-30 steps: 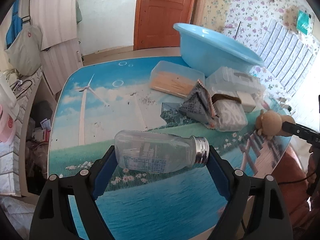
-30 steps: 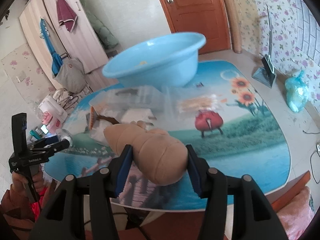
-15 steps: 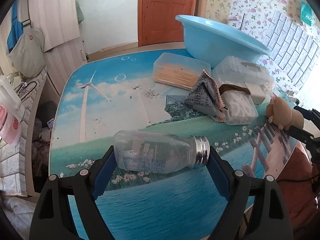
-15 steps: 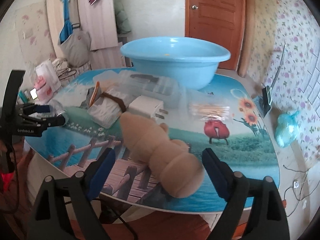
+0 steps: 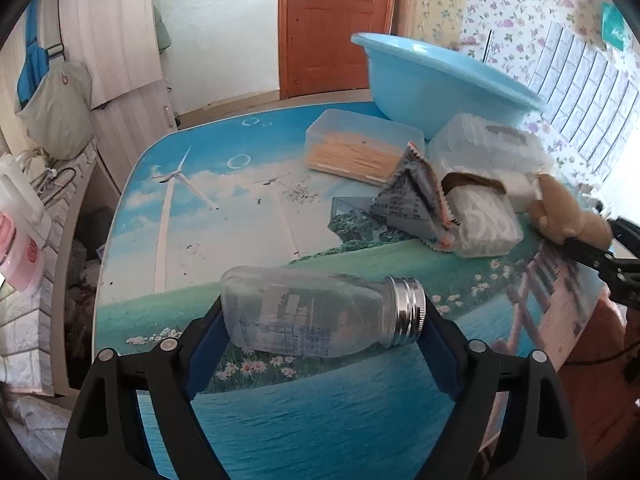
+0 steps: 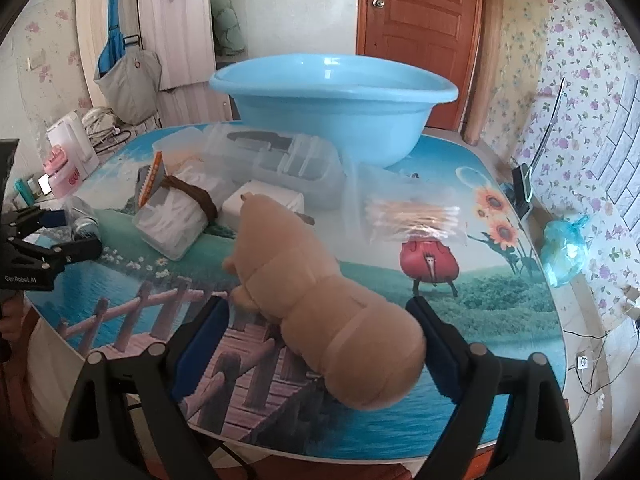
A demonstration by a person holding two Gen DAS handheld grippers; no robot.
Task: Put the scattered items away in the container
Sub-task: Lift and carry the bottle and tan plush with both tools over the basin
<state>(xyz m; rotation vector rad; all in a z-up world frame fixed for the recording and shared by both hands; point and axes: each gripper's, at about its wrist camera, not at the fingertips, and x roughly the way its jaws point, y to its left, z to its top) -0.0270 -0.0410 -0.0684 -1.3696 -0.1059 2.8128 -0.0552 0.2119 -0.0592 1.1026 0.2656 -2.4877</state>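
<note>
My left claw (image 5: 320,320) clamps the smooth, breakable bottle (image 5: 320,316) end to end. My right claw (image 6: 320,336) is closing around the soft toy (image 6: 320,312) near the table's (image 6: 500,320) front edge, not yet squeezing.

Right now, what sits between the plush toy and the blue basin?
In the right wrist view: a white charger block next to the plush toy, then a clear compartment box in front of the blue basin.

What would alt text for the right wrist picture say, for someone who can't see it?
A tan plush toy lies on a picture-printed table between the closing blue-padded fingers of the right gripper, which do not yet press it. Behind it are clear plastic boxes, a bag of cotton swabs and a light blue basin.
</note>
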